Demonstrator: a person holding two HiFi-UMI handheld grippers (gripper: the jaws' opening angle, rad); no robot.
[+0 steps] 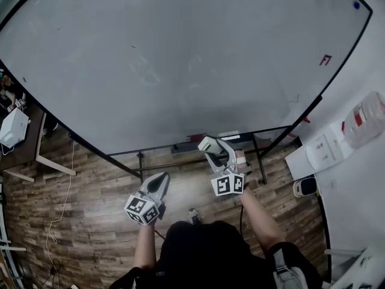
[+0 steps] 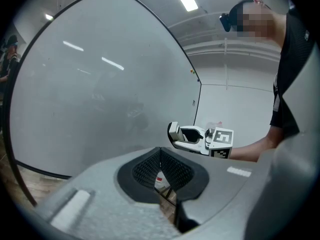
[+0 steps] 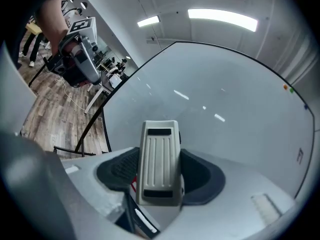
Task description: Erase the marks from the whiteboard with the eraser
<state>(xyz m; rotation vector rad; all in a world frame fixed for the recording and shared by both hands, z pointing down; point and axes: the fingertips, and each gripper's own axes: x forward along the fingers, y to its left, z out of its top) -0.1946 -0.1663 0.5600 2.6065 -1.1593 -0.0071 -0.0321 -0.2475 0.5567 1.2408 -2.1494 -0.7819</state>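
Short of the whiteboard point(image 1: 180, 59) ahead, clamps the eraser point(image 3: 160, 144) in the right gripper point(image 3: 161, 173), lengthwise along its jaws, nearer the board than the empty, pressed-together left gripper point(image 2: 160, 156).

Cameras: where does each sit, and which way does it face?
Head view: on the person's head, facing down at whiteboard; forearms, left tool, right tool show.
Left gripper view: on the left tool, along its shut jaws at the whiteboard.
Right gripper view: on the right tool, past its clamped eraser at the whiteboard.
Shared: whiteboard; each tool view shows the other tool.
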